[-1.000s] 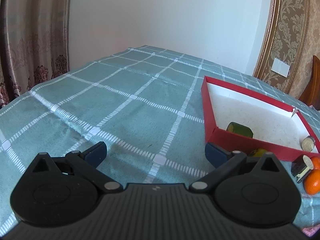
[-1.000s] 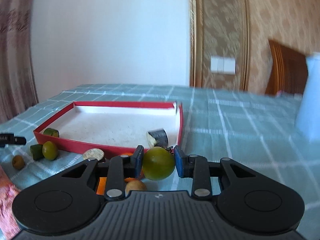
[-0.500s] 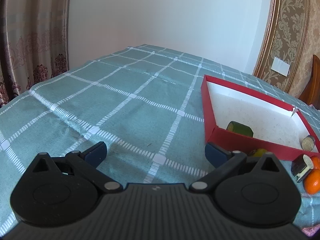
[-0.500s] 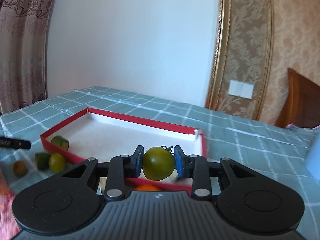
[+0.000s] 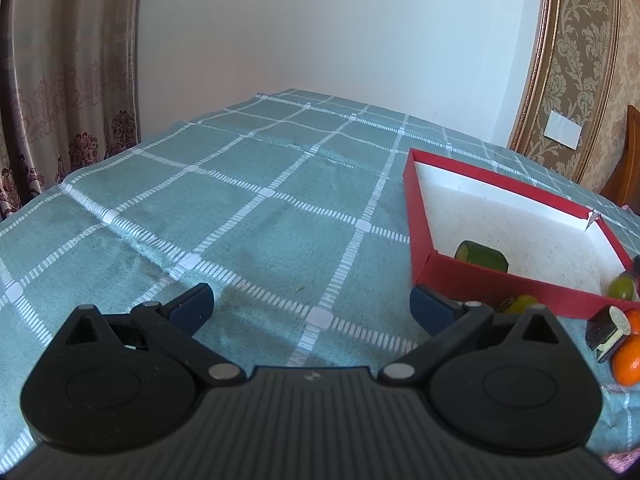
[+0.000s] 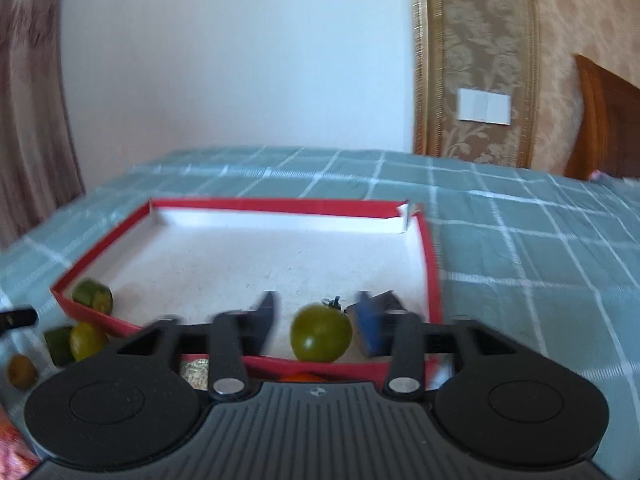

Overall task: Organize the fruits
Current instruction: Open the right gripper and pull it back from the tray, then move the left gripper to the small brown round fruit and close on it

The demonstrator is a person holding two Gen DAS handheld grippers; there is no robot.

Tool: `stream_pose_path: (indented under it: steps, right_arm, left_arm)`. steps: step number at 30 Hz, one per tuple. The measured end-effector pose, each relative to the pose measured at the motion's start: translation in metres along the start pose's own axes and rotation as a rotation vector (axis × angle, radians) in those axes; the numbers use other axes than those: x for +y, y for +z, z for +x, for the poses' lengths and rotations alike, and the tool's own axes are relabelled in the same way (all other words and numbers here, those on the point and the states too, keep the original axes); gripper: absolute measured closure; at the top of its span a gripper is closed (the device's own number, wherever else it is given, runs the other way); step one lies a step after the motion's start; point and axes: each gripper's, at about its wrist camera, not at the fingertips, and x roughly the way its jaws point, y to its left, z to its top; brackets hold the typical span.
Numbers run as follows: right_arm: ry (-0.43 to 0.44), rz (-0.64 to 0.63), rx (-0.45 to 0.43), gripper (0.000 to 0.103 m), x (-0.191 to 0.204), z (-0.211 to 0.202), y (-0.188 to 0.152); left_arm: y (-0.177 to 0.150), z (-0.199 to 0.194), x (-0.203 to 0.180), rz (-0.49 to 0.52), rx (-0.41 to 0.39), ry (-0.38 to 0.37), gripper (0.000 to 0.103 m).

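Right hand-held gripper just spread, green tomato loose between pads, over red tray

Between the dark-blue pads of the black right gripper: an olive-green tomato. Beyond: red tray, speckled white inside. Beneath: teal tablecloth, white dashed grid. Far right of the left gripper: orange fruit.
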Motion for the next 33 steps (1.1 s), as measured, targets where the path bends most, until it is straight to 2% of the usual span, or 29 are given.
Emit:
stream_pose_path:
  steps: [2,5,11,15,19,22,24,29,33]
  right_arm:
    - [-0.018,0.036,-0.085,0.018,-0.011,-0.014,-0.001]
    - [-0.03,0.032,-0.079,0.018,-0.016,-0.018,0.006]
    - [-0.031,0.106,-0.157,0.018,-0.029,-0.052,0.002]
    - [-0.079,0.207,-0.159,0.018,-0.058,-0.069,-0.018]
    - [-0.124,0.284,-0.131,0.018,-0.083,-0.073,-0.04]
    - [-0.117,0.374,-0.109,0.018,-0.095,-0.072,-0.052]
    - [-0.11,0.399,-0.125,0.018,-0.098,-0.074,-0.055]
    - [-0.088,0.399,-0.102,0.018,-0.098,-0.07,-0.055]
    - [-0.077,0.418,-0.092,0.018,-0.101,-0.069,-0.057]
  left_arm:
    - [0.0,0.0,-0.001,0.004,-0.001,0.003,0.0]
    - [0.0,-0.001,-0.001,0.001,-0.002,0.003,0.0]
    - [-0.001,-0.002,0.0,-0.01,-0.007,0.006,0.0]
    - [-0.002,-0.003,0.001,-0.01,-0.017,-0.003,0.0]
    - [-0.003,-0.009,0.006,-0.035,-0.055,-0.043,0.0]
    - [-0.004,-0.014,0.009,-0.046,-0.086,-0.067,0.0]
    - [-0.005,-0.02,0.008,-0.014,-0.104,-0.084,0.0]
    - [-0.012,-0.043,-0.007,0.158,-0.147,-0.117,0.0]
    - [-0.02,-0.057,-0.023,0.254,-0.145,-0.13,0.012]
